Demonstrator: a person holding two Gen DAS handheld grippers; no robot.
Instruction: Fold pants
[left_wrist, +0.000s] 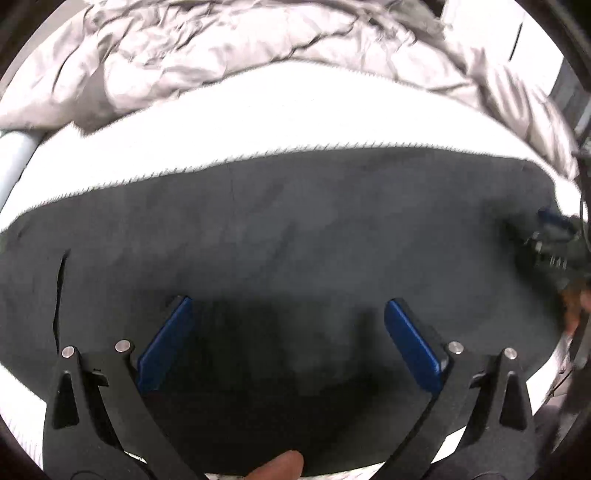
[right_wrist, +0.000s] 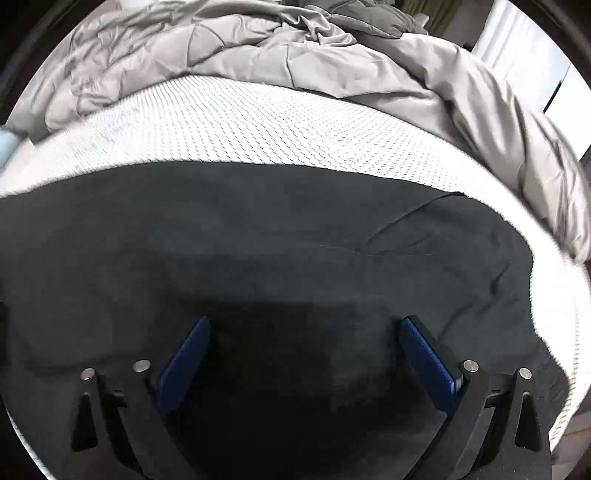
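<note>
Pants (left_wrist: 314, 229), dark grey, lie spread flat on a bed, covering the near part of a white textured mattress (right_wrist: 258, 125); a rumpled grey duvet (right_wrist: 332, 62) is heaped along the mattress's far side. The cloth runs left to right across both wrist views, so its long axis appears to lie crosswise to the way the fingers point. The left gripper (left_wrist: 288, 332) hovers low over the cloth with its blue fingers (left_wrist: 166, 343) spread wide and nothing between them. The right gripper (right_wrist: 304, 354) does the same, its fingers (right_wrist: 428, 365) wide apart and empty above the cloth. In the left view a slit like a pocket opening (left_wrist: 61, 291) shows far left, which suggests the waist end lies there, though this is not certain. In the right view a diagonal seam and creases (right_wrist: 391, 229) sit ahead and to the right, with the cloth's edge curving down near the mattress's right border. Each gripper seems about equally close to the cloth beneath it. A fingertip of the person (left_wrist: 280, 465) shows at the bottom of the left view.
</note>
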